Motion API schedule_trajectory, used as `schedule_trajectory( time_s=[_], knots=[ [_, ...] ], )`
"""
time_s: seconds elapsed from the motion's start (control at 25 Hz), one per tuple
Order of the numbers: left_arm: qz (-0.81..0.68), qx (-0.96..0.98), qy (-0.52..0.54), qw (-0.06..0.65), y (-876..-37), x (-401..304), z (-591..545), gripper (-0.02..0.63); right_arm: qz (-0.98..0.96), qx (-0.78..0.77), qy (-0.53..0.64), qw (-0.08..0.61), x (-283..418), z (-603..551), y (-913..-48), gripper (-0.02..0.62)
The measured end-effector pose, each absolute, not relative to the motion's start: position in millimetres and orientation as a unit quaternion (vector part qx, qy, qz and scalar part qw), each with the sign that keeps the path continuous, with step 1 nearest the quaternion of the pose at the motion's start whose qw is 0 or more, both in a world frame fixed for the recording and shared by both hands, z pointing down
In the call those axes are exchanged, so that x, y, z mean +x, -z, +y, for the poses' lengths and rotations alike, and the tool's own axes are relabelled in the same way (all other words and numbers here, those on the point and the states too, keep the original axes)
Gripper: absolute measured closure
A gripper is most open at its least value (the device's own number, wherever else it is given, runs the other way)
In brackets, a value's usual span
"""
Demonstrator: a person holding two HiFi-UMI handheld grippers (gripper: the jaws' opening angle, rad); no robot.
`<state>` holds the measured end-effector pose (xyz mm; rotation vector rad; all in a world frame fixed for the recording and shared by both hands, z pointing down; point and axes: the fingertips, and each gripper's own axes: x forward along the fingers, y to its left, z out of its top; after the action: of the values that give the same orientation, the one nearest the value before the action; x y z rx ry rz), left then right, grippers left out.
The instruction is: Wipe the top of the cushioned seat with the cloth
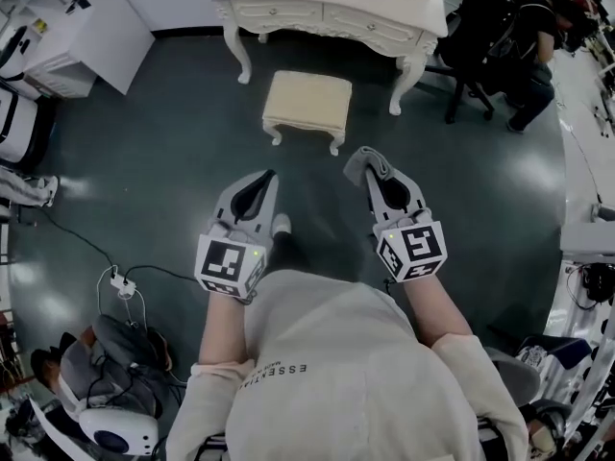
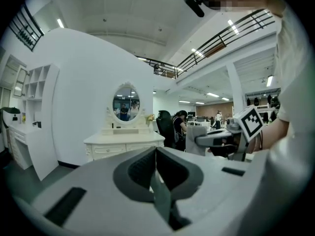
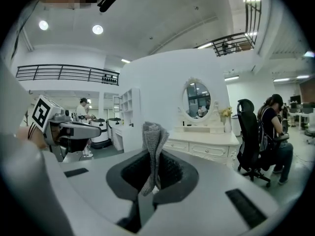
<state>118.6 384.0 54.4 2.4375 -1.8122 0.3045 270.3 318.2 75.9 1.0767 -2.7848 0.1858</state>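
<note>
The right gripper (image 1: 382, 182) clamped the folded grey knitted cloth (image 3: 152, 149), the left gripper (image 1: 258, 190) sat closed and empty, and the cream cushioned seat (image 1: 307, 98) stood well ahead of the 2 grippers, so the approach step called for carrying the cloth onto its top.

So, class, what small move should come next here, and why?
Probably step forward and lower the right gripper toward the cushioned seat. Its jaws are shut on the cloth, but the seat stands some way ahead of it and the cloth is not touching it.
</note>
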Motion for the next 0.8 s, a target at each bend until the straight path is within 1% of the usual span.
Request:
schedule_trajectory(
  time_s=[0.24,0.44,0.6,0.8],
  knots=[
    [-0.571,0.814,-0.1,0.047,-43,13,296,0.603,-0.915,0.383,-0.083,0.089,176,243,-73,0.568],
    [-0.554,0.824,-0.102,0.058,-52,-56,233,0.603,-0.907,0.393,-0.103,0.112,110,189,-88,0.568],
    [-0.545,0.828,-0.104,0.073,-71,-88,197,0.603,-0.905,0.385,-0.123,0.135,70,157,-107,0.568],
    [-0.537,0.83,-0.115,0.094,-103,-105,148,0.603,-0.904,0.369,-0.139,0.163,34,101,-140,0.568]
  ],
)
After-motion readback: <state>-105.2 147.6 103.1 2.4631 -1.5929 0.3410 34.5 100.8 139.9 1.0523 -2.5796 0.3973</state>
